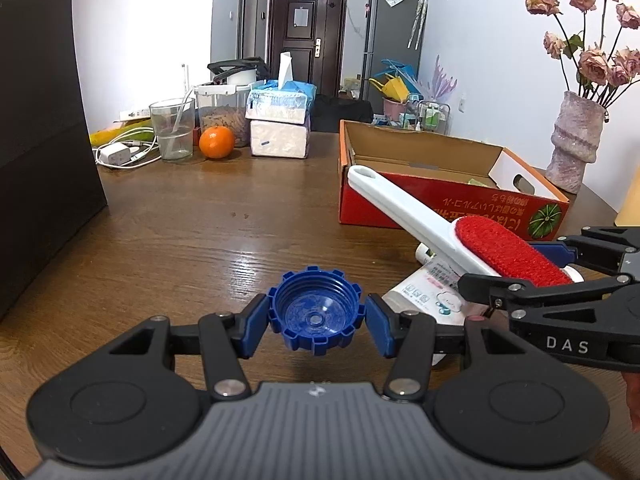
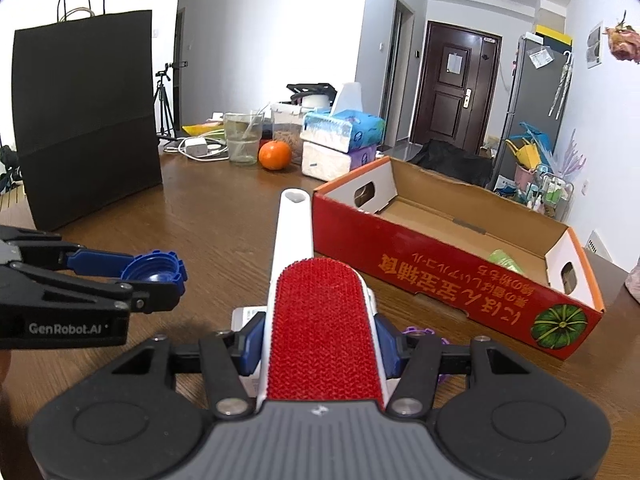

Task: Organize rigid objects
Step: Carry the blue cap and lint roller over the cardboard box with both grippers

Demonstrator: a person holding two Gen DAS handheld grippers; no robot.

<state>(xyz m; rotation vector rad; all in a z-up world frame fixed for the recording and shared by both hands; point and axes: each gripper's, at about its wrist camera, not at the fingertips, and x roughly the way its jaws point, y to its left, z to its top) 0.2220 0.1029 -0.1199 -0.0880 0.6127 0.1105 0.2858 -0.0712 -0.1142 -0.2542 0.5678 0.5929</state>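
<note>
My left gripper (image 1: 316, 322) is shut on a blue ribbed bottle cap (image 1: 316, 312) and holds it above the wooden table (image 1: 200, 232); the cap also shows in the right wrist view (image 2: 156, 266). My right gripper (image 2: 320, 344) is shut on a white lint brush with a red pad (image 2: 320, 336), its handle pointing forward. The brush also shows in the left wrist view (image 1: 460, 236), to the right of the cap. An open red cardboard box (image 2: 440, 276) lies to the right front, with a green item (image 2: 506, 260) inside.
A white tube or packet (image 1: 424, 296) lies on the table under the brush. A purple thing (image 2: 418, 330) lies beside the right gripper. A black paper bag (image 2: 88, 120) stands at the left. A glass, an orange (image 2: 275, 155), tissue packs and a vase (image 1: 576, 140) stand at the back.
</note>
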